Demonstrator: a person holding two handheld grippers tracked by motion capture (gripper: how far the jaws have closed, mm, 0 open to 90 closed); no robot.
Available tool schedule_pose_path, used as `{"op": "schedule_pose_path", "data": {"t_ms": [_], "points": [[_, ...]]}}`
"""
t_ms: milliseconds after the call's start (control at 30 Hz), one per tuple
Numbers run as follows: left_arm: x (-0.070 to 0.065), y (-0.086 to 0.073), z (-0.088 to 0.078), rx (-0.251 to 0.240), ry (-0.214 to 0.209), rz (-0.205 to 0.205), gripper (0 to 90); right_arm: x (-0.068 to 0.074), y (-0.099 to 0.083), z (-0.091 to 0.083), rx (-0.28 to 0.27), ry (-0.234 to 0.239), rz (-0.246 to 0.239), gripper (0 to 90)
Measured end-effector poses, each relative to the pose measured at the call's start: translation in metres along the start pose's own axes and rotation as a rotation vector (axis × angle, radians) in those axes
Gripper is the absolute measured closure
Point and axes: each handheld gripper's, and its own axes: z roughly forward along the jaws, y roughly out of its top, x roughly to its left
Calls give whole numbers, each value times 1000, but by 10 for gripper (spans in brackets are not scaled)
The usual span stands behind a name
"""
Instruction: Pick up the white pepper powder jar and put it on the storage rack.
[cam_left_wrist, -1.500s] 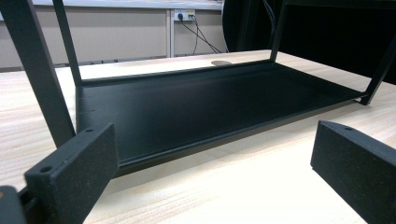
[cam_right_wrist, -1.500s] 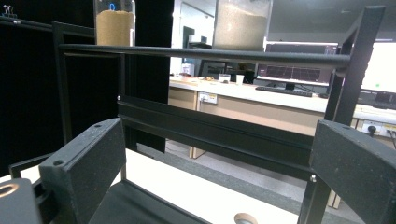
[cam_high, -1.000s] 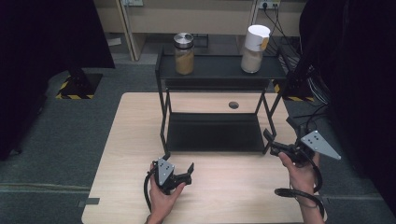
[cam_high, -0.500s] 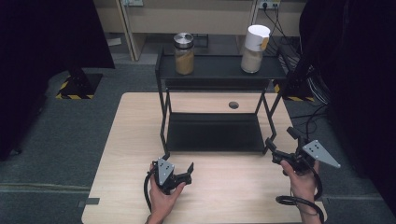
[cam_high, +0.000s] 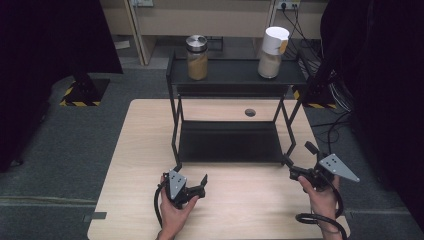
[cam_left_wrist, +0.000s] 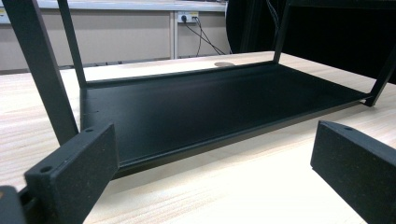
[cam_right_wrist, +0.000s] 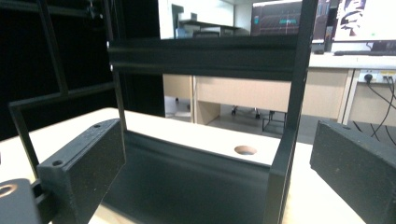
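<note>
1. Over the last second the right gripper (cam_high: 296, 168) came down and in from a raised spot out by the table's right edge; it now sat low on the table (cam_high: 150, 145), its tips just beside the front right leg (cam_high: 289, 150) of the black two-tier shelf rack (cam_high: 235, 92). In its own view that leg (cam_right_wrist: 285, 154) stood between the two jaws, which were wide apart and closed on nothing.
2. The left gripper (cam_high: 199, 186) had not shifted; it rested near the rack's front left corner, jaws spread and empty, looking across the bare lower shelf (cam_left_wrist: 205, 105).
3. My judgement: the right hand was settling into a ready position at the rack rather than starting a grasp, so the real work had not begun.
4. The things nearest to be handled stood well apart from both grippers on the top shelf: a glass jar with a metal lid (cam_high: 197, 57) at the left, and a white-lidded canister (cam_high: 273, 52) at the right.
5. No brand or writing could be read. The canister bore a small yellowish tag, too small to make out, and the monitors (cam_right_wrist: 322, 21) behind the rack were blurred.
</note>
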Motion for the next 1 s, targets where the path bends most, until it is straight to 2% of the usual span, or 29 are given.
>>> {"op": "schedule_pose_path", "data": {"t_ms": [200,533,1000], "points": [[0,0,0,1,1,4,1,2,-5,2,36,-4,-12,36],[0,0,0,0,0,2,1,3,-7,-1,29,-10,-9,36],[0,0,0,1,-1,7,1,4,-14,-3,52,-17,-4,36]]}}
